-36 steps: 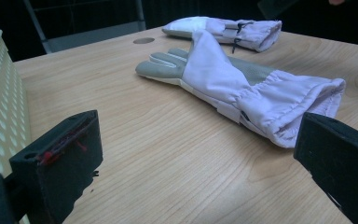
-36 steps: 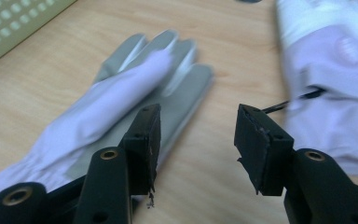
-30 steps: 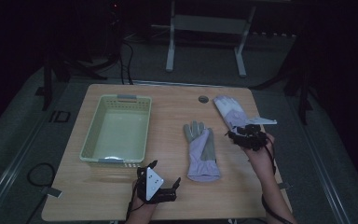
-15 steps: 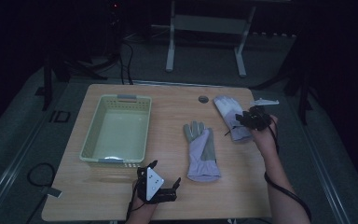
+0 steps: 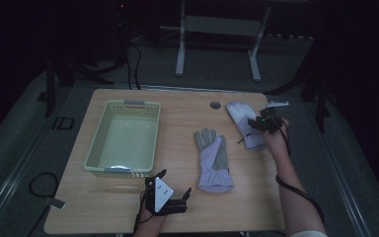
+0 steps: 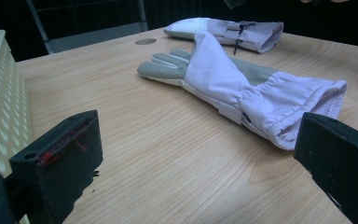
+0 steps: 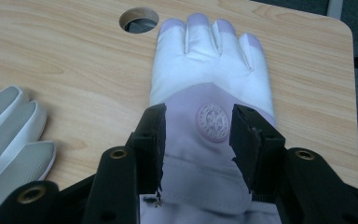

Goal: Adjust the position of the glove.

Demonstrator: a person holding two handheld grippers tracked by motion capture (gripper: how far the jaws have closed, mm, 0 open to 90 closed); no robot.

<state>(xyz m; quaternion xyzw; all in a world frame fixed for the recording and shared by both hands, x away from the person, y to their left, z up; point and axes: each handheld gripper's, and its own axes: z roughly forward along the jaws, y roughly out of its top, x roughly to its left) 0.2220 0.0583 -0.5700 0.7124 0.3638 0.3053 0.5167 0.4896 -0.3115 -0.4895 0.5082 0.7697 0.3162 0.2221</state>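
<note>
Between the jaws of the right tongs [image 7: 196, 140] lies the far glove [image 7: 212, 88], back upward, its round badge showing in the gap; the jaws straddle the wrist part, half spread, and have just been opening a little. I cannot tell whether the pads touch the cloth, so I judge no grip is made yet. The risk here is a pinch that takes only the top layer: the loose cuff could bunch, and the glove might then slide free or dangle and drag on the way to the basket [image 5: 123, 136]. Just beyond its fingertips is a round hole [image 7: 139, 19] in the worktop [image 7: 65, 51]; a forward push could nudge the fingers over it. To the left of these tongs lies the near glove [image 7: 9, 126], palm up; a careless sweep could shove it.

The left tongs [image 5: 170, 197] rest low by the basket's near corner, jaws spread wide with nothing between them. The near glove [image 6: 242, 88] lies ahead of them, apart. If both hands travel toward the basket together, the trailing cables could catch that glove.
</note>
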